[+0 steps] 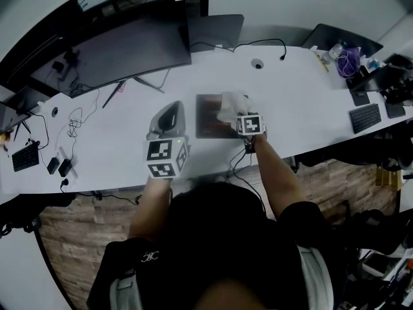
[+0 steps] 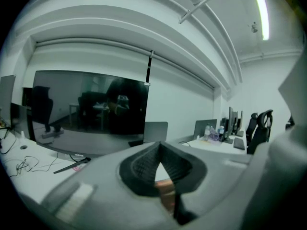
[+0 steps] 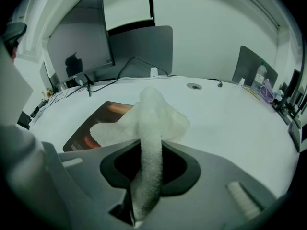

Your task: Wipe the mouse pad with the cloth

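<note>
Two tools, right tool (image 3: 149,163) pinching cloth (image 3: 156,116) over mouse pad (image 3: 101,118), left tool (image 2: 160,145) pressed together.

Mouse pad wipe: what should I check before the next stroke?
1. Cloth clamped in the right gripper: ok.
2. Cloth over the mouse pad: ok, at its right side.
3. Cloth pressed flat on the pad: cannot tell.
4. Left gripper out of the path: ok; it is shut, empty and left of the pad.
5. Nothing else lying on the pad: ok.
</note>
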`<state>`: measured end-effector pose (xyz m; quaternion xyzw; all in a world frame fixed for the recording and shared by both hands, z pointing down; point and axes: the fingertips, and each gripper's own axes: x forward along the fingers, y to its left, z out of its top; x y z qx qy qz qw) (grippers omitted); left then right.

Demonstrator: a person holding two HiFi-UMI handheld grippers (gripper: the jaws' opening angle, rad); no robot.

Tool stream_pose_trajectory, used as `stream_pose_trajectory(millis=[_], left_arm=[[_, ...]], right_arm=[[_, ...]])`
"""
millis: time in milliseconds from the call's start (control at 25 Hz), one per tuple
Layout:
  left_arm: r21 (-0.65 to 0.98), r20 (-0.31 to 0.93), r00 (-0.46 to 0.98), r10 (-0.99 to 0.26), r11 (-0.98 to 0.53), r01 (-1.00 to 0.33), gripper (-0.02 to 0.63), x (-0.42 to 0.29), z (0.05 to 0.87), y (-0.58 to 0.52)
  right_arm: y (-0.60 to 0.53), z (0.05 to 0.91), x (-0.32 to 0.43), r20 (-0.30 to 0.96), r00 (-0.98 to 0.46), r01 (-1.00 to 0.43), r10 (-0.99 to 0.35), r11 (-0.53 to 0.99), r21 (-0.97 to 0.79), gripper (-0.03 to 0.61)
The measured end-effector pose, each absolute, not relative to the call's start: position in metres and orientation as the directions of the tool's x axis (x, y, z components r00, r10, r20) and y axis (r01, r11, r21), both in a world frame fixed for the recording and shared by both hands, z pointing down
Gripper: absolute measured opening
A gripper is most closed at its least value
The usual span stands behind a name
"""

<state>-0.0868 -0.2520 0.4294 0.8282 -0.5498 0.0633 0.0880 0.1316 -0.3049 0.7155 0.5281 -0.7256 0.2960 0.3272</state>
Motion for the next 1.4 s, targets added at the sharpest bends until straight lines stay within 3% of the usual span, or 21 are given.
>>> stream_pose_trajectory(millis=[680, 1040, 1400], left_arm=[[0.075, 0.179, 0.437, -0.881, -0.431, -0.899, 0.0, -0.065, 0.425, -0.257], [0.058, 0.174, 0.469, -0.866, -0.467, -0.882, 0.0, -0.051, 0.422, -0.262], [0.044, 0.165, 0.509, -0.845, -0.509, -0.86, 0.0, -0.034, 0.422, -0.265]], right_arm=[[-0.301, 0.708, 0.162, 0.746, -0.15, -0.988, -0.649, 0.132, -0.084, 0.08], [-0.317, 0.583, 0.142, 0.394, -0.181, -0.983, -0.901, 0.149, -0.11, 0.078], [-0.29, 0.456, 0.126, 0.076, -0.216, -0.976, -0.974, 0.211, -0.06, 0.079]])
